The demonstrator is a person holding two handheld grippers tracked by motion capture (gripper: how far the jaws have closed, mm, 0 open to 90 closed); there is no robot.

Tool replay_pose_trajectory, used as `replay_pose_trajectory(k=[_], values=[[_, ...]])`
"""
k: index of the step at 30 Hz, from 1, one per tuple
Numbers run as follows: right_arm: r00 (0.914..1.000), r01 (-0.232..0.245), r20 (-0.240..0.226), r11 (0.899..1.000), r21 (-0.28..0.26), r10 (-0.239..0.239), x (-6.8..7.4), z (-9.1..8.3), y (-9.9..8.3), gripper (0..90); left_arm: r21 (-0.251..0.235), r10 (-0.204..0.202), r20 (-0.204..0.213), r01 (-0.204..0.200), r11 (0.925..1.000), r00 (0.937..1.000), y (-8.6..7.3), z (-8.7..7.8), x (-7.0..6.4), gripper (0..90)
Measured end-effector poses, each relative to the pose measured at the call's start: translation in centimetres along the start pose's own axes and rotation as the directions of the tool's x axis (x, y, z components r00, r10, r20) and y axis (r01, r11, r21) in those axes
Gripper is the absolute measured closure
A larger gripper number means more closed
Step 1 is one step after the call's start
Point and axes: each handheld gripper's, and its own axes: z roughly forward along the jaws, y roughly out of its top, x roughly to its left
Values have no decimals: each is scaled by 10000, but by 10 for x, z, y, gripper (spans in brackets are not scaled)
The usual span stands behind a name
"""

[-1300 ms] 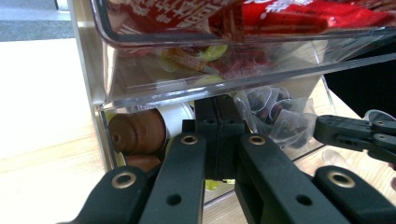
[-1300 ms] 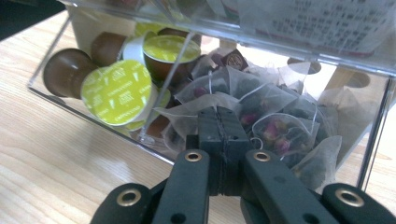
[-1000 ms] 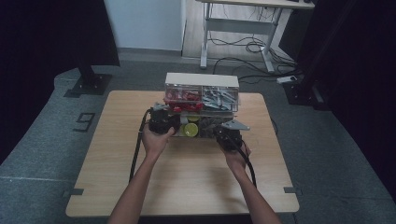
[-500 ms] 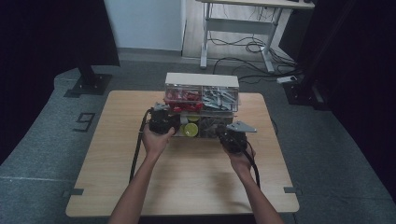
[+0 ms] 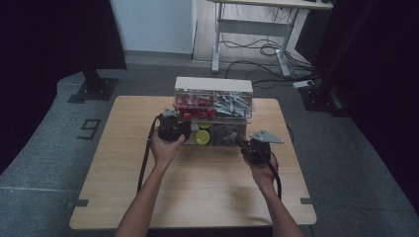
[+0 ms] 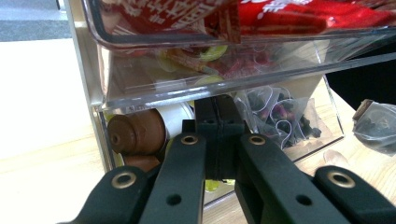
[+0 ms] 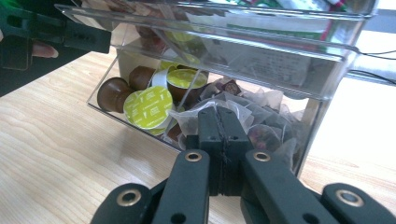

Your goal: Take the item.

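Observation:
A clear two-tier organizer (image 5: pixel 213 85) stands at the table's back middle. Its lower drawer (image 7: pixel 105 77) is tilted out; it holds coffee capsules (image 7: pixel 148 108) on one side and tea bags (image 7: pixel 271 135) on the other. My left gripper (image 5: pixel 187 132) is shut on that drawer's front rim, its jaws (image 6: pixel 218 105) closed beside a brown capsule (image 6: pixel 135 135). My right gripper (image 5: pixel 242 144) sits just off the drawer's front right, its jaws (image 7: pixel 219 116) shut on a translucent tea bag (image 7: pixel 194 119). The held tea bag (image 6: pixel 379 127) hangs over the table in the left gripper view.
The upper tier holds red packets (image 5: pixel 190 101) on the left and grey packets (image 5: pixel 232 103) on the right. Bare wooden table (image 5: pixel 197 187) lies in front of the organizer. Black stands and a desk with cables stand beyond the table.
My right gripper has drawn back from the lower drawer toward the person and a little to the right. The left gripper has stayed at the drawer.

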Motion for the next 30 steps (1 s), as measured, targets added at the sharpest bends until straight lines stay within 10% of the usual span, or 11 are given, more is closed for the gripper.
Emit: replay_pose_trajectory(k=[30], values=[[9977,-203,642,9987,-468,233,-26,-28,4,891,95,-16,1,16,10000,10000,1,0,-1,900]])
